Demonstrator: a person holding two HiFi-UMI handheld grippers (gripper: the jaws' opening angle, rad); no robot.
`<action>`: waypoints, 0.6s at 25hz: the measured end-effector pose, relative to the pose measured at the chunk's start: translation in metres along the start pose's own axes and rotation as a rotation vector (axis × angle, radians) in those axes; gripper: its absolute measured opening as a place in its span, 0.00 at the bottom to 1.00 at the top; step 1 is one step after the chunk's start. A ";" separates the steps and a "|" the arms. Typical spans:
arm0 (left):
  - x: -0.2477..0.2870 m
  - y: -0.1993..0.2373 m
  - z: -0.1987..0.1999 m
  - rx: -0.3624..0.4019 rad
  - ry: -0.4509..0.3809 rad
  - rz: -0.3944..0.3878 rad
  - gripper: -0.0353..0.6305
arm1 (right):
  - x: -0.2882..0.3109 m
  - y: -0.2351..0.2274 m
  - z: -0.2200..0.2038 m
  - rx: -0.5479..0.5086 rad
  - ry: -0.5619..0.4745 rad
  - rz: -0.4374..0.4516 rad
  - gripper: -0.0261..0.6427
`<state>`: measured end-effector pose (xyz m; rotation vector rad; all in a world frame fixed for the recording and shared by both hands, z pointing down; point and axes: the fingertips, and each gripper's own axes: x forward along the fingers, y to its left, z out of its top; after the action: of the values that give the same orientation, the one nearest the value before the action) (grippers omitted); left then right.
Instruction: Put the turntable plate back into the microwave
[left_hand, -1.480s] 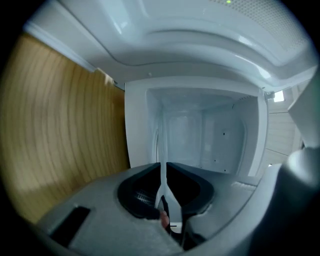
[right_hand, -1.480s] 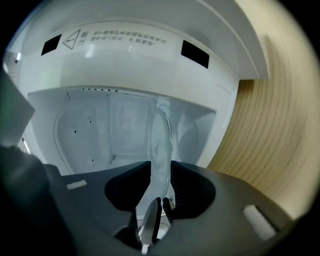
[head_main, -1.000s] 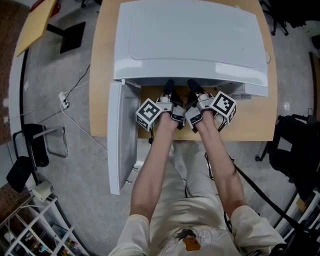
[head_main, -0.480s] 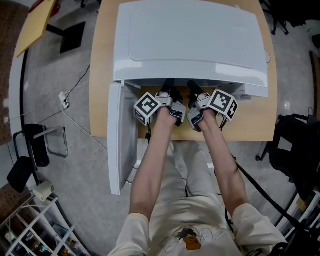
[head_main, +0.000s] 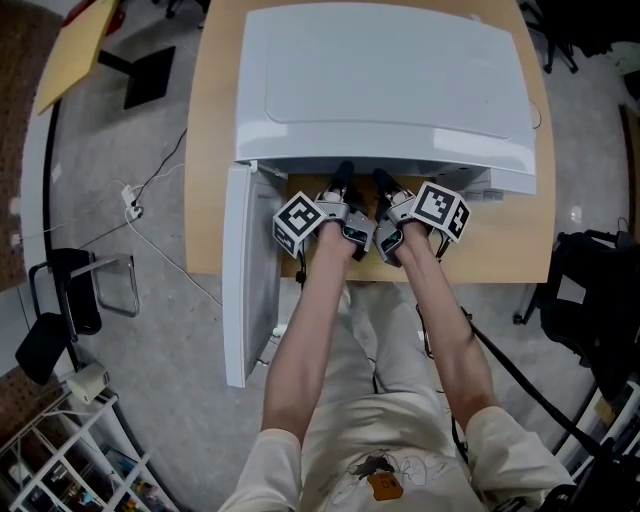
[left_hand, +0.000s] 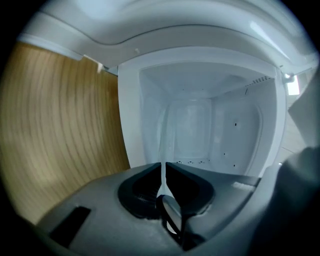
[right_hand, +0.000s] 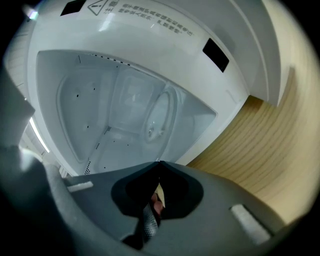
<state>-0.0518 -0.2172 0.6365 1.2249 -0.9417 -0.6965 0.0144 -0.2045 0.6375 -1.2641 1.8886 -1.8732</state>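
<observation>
Across the upper half of the head view, a wooden table (head_main: 500, 255) carries a big white microwave (head_main: 385, 85) at 12 o'clock from the person, with its front facing 6 o'clock. Its door (head_main: 250, 270) stands swung open on the 9 o'clock side of the opening and sticks out past the table edge. From 6 o'clock the left forearm (head_main: 312, 320) and the right forearm (head_main: 440, 320) reach up side by side to the opening. At their ends the left gripper (head_main: 343, 175) and the right gripper (head_main: 384, 180) point toward 12 o'clock, close beside each other, with their tips at the mouth of the cavity. The left gripper's jaws are all but together: a hairline slit shows the white cavity beyond, with nothing between them. The right gripper's jaws are pressed fully together, also on nothing. The turntable plate (right_hand: 160, 116) shows in the right gripper view as a pale glassy oval lying inside the cavity, toward its back and apart from both grippers.
</observation>
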 end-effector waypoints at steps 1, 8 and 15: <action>0.000 -0.001 0.000 0.004 0.003 -0.001 0.09 | 0.000 -0.001 0.000 0.000 0.001 -0.001 0.04; -0.004 -0.009 0.003 0.108 0.006 0.049 0.21 | 0.000 -0.004 0.001 0.004 0.005 -0.008 0.04; -0.012 -0.020 0.002 0.240 0.030 0.089 0.21 | -0.004 0.001 0.000 0.003 0.001 -0.011 0.04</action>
<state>-0.0580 -0.2123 0.6143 1.3899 -1.0709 -0.5033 0.0163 -0.2019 0.6354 -1.2759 1.8822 -1.8817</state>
